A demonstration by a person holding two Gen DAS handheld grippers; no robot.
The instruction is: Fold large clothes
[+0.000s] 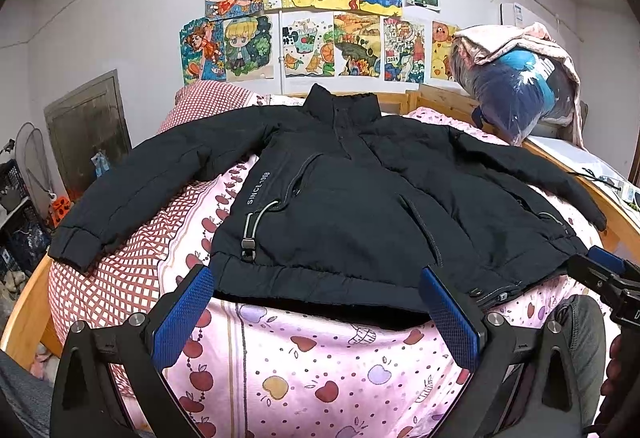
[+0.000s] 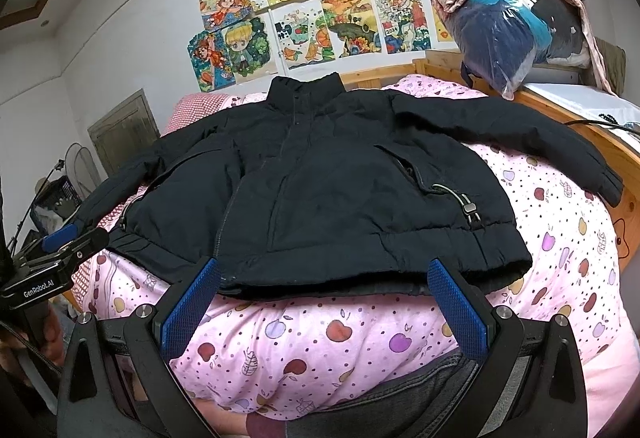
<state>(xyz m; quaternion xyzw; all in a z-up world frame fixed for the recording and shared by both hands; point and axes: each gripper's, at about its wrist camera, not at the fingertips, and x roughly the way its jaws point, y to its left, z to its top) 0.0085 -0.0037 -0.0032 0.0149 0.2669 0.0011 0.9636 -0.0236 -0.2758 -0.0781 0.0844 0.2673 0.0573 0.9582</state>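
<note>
A black padded jacket point(image 1: 344, 205) point(image 2: 320, 189) lies front up on the bed, collar toward the wall and both sleeves spread out to the sides. My left gripper point(image 1: 318, 274) is open just before the hem's left half, its blue pads point(image 1: 184, 314) apart with nothing between them. Over the hem's right half my right gripper point(image 2: 324, 270) also stands open and holds nothing. Each gripper shows at the edge of the other's view: the right one point(image 1: 608, 274) and the left one point(image 2: 60, 250).
A pink apple-print sheet point(image 1: 312, 370) and a red checked blanket point(image 1: 120, 270) cover the wooden-framed bed point(image 2: 600, 125). A plastic bag of bedding point(image 2: 512, 21) sits at the back right. Crates and clutter point(image 1: 20, 222) stand on the floor at left. Drawings hang on the wall.
</note>
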